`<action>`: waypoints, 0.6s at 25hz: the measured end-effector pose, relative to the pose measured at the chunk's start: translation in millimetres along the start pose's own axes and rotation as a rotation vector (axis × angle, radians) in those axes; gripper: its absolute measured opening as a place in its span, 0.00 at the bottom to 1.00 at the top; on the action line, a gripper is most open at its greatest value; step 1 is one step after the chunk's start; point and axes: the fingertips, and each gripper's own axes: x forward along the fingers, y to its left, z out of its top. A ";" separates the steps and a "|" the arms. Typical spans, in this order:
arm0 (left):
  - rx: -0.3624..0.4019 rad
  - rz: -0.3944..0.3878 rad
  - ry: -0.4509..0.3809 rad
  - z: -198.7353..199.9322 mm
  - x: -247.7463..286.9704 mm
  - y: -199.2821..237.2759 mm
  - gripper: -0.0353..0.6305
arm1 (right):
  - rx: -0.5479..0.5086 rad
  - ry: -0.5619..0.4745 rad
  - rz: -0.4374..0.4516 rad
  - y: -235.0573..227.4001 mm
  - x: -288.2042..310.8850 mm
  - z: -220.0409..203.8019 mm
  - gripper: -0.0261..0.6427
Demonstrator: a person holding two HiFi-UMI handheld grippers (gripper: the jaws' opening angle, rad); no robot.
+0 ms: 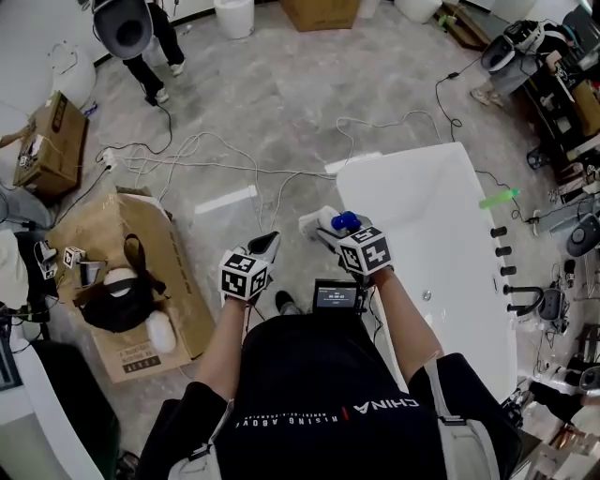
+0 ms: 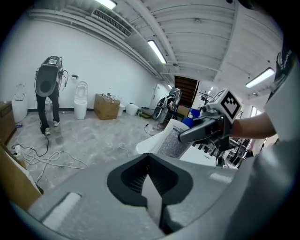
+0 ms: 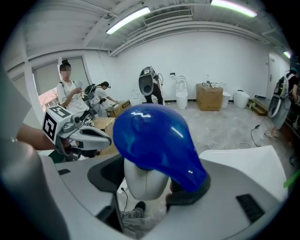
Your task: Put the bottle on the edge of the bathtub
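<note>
bottle (image 1: 345, 221) 1 | bathtub (image 1: 403, 164) 1 | grippers (image 1: 270, 238) (image 1: 312, 224) 2 | cardboard boxes (image 1: 52, 141) (image 1: 164, 281) (image 1: 319, 11) 3

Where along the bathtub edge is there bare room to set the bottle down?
Bare: the bathtub's near-left rim beside the right tool and its wide far end, bordered by floor cables. Crowded: the right rim, with black knobs and a green stick.

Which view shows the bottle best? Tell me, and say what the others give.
The right gripper view: the blue-capped bottle fills its middle, gripped by the right gripper. The head view shows it small, near the corner of the bathtub. The left gripper view shows its labelled side and some cap.
</note>
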 end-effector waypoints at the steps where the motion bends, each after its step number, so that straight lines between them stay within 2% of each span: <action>1: -0.002 -0.006 0.002 1.3 2.4 5.0 0.07 | 0.004 0.001 -0.004 -1.5 4.1 2.9 0.45; 8: 0.002 -0.033 0.018 22.9 31.7 32.1 0.07 | 0.032 -0.007 -0.012 -26.0 26.8 30.3 0.45; 15: 0.003 -0.027 0.041 53.0 74.9 77.0 0.07 | 0.042 0.004 0.000 -67.3 72.0 65.9 0.45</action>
